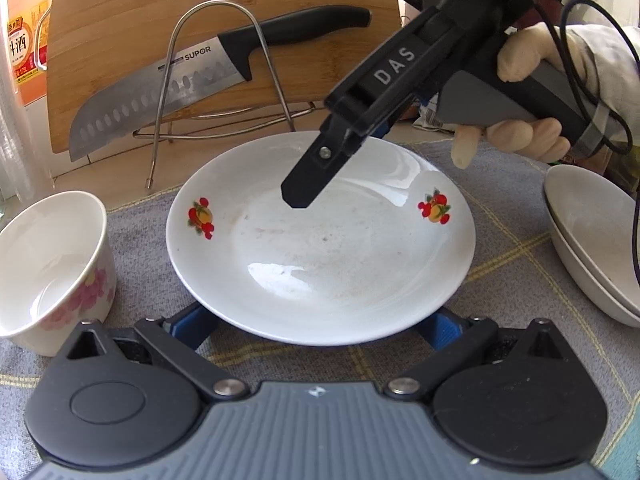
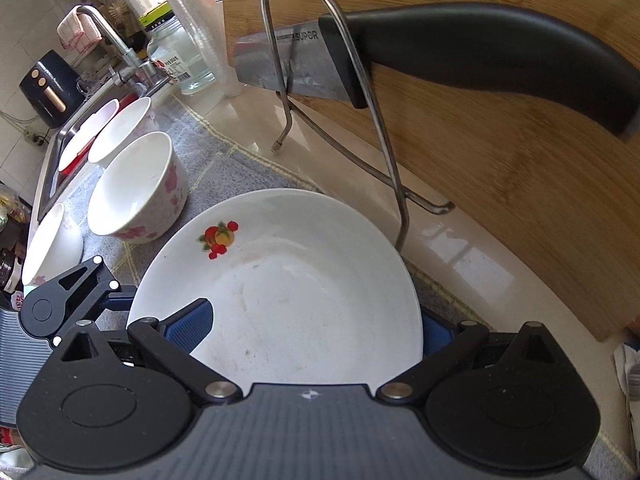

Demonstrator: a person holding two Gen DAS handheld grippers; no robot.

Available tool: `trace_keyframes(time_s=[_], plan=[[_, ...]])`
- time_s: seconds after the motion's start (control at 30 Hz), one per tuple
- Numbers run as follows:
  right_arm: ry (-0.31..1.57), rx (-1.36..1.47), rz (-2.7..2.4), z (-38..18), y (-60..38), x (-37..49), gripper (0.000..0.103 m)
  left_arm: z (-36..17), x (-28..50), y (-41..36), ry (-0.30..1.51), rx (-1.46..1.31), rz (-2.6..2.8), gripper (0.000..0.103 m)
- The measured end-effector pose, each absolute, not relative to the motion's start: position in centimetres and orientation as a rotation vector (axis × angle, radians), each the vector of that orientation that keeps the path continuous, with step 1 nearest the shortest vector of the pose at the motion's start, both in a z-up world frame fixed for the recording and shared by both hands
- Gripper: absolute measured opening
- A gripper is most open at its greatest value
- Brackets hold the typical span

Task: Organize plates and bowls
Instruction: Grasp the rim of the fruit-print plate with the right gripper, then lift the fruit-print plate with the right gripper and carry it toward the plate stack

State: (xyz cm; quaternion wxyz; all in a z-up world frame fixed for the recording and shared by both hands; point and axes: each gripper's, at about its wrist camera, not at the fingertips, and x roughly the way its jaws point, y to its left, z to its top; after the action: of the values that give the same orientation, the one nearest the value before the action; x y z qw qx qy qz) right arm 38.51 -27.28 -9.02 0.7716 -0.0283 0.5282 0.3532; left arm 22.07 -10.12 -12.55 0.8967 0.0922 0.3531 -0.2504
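A white plate with fruit decals lies on a grey cloth. My right gripper straddles its far rim, one finger over the plate and the other below; in the right wrist view the plate sits between the blue pads, which look spread wide. My left gripper is open, its pads either side of the plate's near rim, low under it. A floral bowl stands left of the plate, and it also shows in the right wrist view. Two stacked grey plates lie right.
A bamboo cutting board with a knife stands on a wire rack behind the plate. More bowls and a sink with tap lie to the left.
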Motion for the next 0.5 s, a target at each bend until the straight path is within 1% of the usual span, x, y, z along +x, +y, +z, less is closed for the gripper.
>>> trace_keyframes(time_s=[0.5], plan=[[1.158, -0.074, 0.808, -9.09, -26.37, 39.61, 0.103, -12.61, 22.14, -9.96, 0.727, 0.206, -0.557, 0.103]])
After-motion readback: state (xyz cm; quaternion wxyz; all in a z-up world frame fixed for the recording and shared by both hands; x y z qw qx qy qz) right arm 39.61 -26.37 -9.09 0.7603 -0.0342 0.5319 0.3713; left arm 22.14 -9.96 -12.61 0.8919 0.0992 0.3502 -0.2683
